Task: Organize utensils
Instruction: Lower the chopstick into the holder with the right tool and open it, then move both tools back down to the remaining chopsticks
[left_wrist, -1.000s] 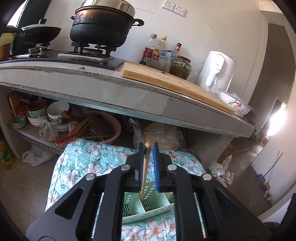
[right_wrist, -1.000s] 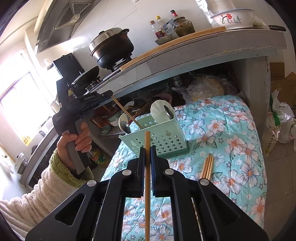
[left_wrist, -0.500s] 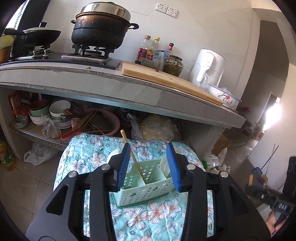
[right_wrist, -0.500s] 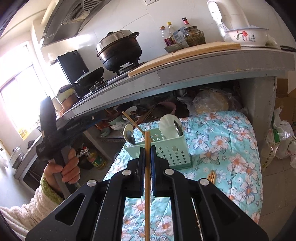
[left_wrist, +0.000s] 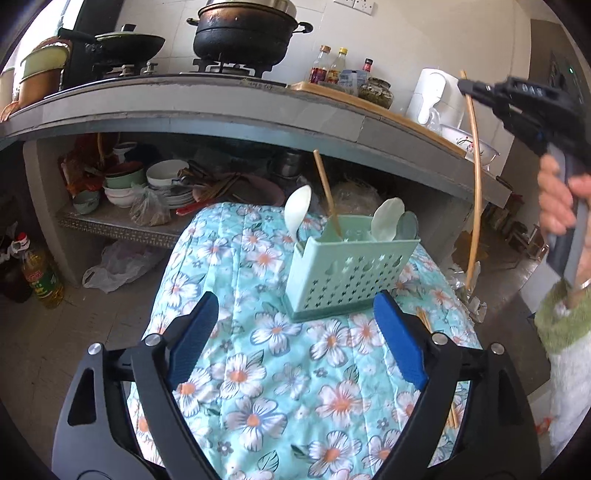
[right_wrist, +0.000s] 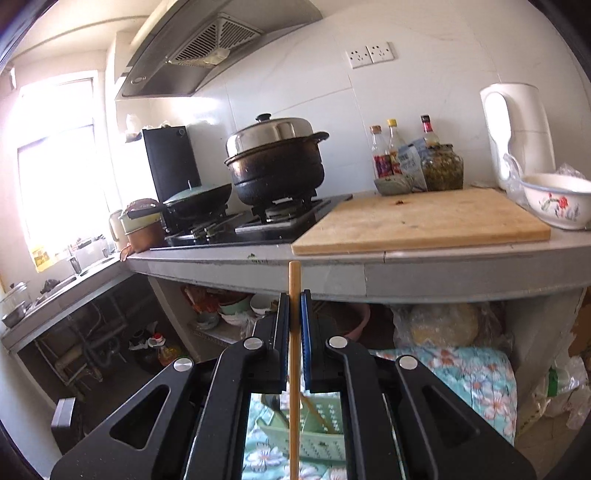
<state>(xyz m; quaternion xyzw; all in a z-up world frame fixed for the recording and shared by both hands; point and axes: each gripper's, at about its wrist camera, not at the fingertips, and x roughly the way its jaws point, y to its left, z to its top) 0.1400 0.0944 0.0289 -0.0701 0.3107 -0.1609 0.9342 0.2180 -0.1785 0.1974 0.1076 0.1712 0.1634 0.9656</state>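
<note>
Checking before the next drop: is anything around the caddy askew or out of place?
Yes. Loose chopsticks lie on the floral cloth right of the caddy, not in it. The chopstick in the caddy leans instead of standing upright.

Left gripper (left_wrist: 291, 325) jaws have just been opening, nothing between; right gripper (right_wrist: 294, 314) jaws clamped.

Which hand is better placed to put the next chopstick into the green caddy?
Right. The right tool is shut on a chopstick above the caddy. The left tool, whose jaws have just been opening, is empty; its chopstick stands in the caddy.
</note>
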